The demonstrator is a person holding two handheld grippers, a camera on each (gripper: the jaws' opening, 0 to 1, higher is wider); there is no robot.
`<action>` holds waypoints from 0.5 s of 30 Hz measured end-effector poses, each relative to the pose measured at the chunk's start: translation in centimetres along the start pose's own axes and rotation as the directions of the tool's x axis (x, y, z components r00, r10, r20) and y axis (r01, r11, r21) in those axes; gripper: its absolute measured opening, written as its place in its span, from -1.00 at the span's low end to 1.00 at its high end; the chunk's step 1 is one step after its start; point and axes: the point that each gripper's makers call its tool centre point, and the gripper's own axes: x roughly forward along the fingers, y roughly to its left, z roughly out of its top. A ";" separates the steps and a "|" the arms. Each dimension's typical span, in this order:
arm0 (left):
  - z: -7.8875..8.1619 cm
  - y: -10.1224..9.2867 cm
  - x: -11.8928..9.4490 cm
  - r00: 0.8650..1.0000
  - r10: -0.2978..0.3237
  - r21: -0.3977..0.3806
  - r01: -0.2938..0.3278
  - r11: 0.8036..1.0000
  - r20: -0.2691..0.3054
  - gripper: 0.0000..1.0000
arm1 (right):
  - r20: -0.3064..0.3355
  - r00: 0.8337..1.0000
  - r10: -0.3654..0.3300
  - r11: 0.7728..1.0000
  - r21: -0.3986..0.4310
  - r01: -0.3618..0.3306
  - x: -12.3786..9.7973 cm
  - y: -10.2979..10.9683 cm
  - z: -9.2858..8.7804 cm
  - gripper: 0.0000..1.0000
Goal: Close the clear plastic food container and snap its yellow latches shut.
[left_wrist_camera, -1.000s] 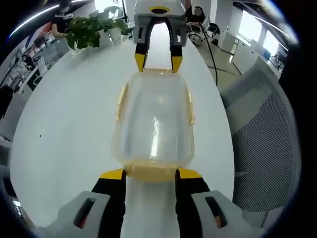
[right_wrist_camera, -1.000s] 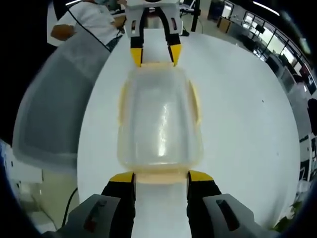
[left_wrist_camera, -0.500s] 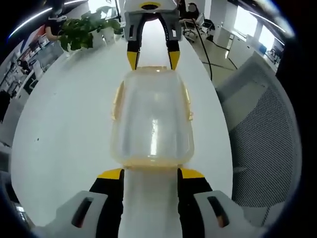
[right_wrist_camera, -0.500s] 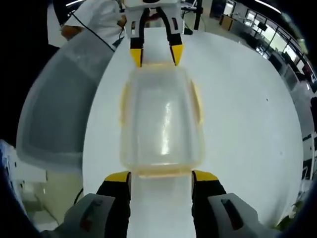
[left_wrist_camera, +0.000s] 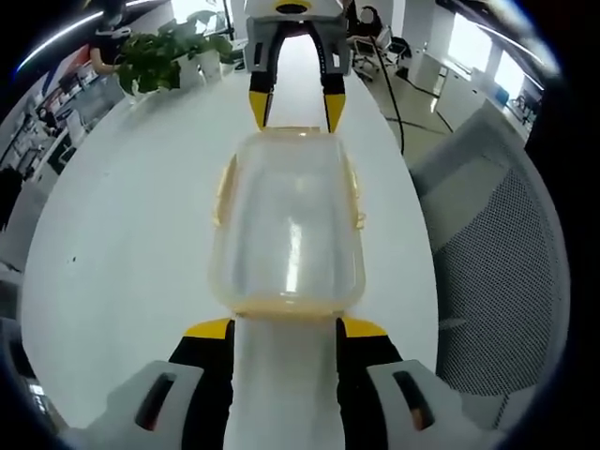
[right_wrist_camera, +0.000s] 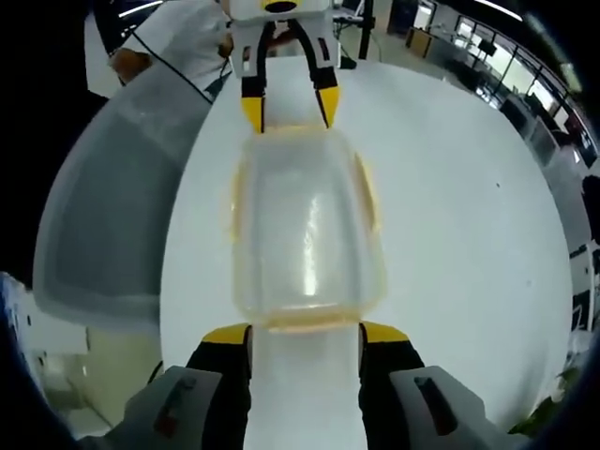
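White round table (left_wrist_camera: 122,225) in an open office, bare apart from a clear plastic container (left_wrist_camera: 289,223) lying lengthwise across its middle, lid down on the box. Yellow latches (left_wrist_camera: 223,192) along both long sides and at both short ends; whether snapped shut or merely folded, cannot tell.

Left gripper view: left gripper (left_wrist_camera: 285,330) at the near short end of the container, yellow-tipped jaws spread wide, one tip at each near corner, just beside the end latch (left_wrist_camera: 286,306), closed on nothing. Beyond the far short end, the right gripper (left_wrist_camera: 293,105) pointing back, jaws likewise apart, tips at the far corners. Potted plant (left_wrist_camera: 169,58) near the table's far left edge. Grey mesh chair back (left_wrist_camera: 502,272) past the table's right edge, with a black cable (left_wrist_camera: 397,103) trailing over the floor behind it. Desks and bright windows farther off.

Right gripper view: same container (right_wrist_camera: 307,228) seen from the opposite end. Right gripper (right_wrist_camera: 305,334) with jaws apart at the near corners, gripping nothing. Left gripper (right_wrist_camera: 287,105) across the far end, jaws open. Chair back (right_wrist_camera: 112,206) now off the table's left edge, and behind it a person in a white shirt (right_wrist_camera: 173,37). Small dark speck (right_wrist_camera: 498,185) on the tabletop toward the right edge.
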 end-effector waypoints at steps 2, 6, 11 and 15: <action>0.0 0.0 -0.1 1.000 -0.001 -0.004 0.001 1.000 -0.002 -0.15 | -0.001 1.000 0.001 1.000 0.003 -0.001 -0.1 0.1 0.0 -0.11; -0.2 0.3 -0.2 1.000 0.002 -0.027 -0.002 1.000 -0.004 -0.16 | -0.001 1.000 0.000 1.000 0.019 0.000 -0.2 0.1 0.1 -0.12; -0.3 0.0 -0.4 1.000 -0.011 -0.068 0.012 0.998 0.007 -0.16 | 0.027 1.000 0.007 0.997 0.078 -0.009 -0.2 0.3 0.4 -0.12; -0.4 -0.3 -0.5 1.000 -0.019 -0.094 0.020 0.995 0.013 -0.14 | 0.047 0.999 -0.001 0.994 0.111 -0.004 -0.4 0.3 0.6 -0.13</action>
